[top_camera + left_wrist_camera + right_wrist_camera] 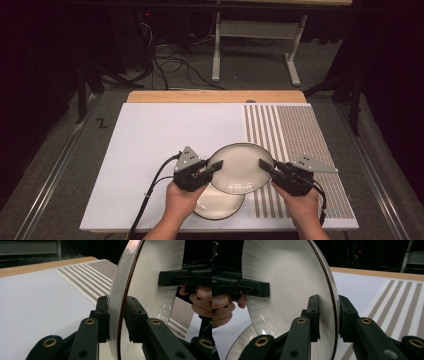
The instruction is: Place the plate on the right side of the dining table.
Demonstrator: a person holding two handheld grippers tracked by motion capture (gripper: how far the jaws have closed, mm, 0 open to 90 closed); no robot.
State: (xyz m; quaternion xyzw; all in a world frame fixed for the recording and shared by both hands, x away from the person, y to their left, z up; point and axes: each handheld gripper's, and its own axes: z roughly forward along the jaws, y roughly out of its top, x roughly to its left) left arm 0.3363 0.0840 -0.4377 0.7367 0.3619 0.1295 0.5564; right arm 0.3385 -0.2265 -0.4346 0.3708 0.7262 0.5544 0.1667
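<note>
Upper plate (239,167) pinched between left hand-held gripper (216,168), right hand-held gripper (264,166)

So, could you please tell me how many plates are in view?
2: one plate held by its rim between the left gripper and right gripper, and a second plate on the table beneath it. None seems hidden.

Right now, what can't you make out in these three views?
- Lower plate, high view: mostly hidden under the upper plate and the left hand.
- Whether the plates touch: cannot tell.
- Upper plate, both gripper views: cut off by frame edges.
- Left gripper and right gripper: pads hidden by the rim.
- Floor cables, high view: too dark.
</note>
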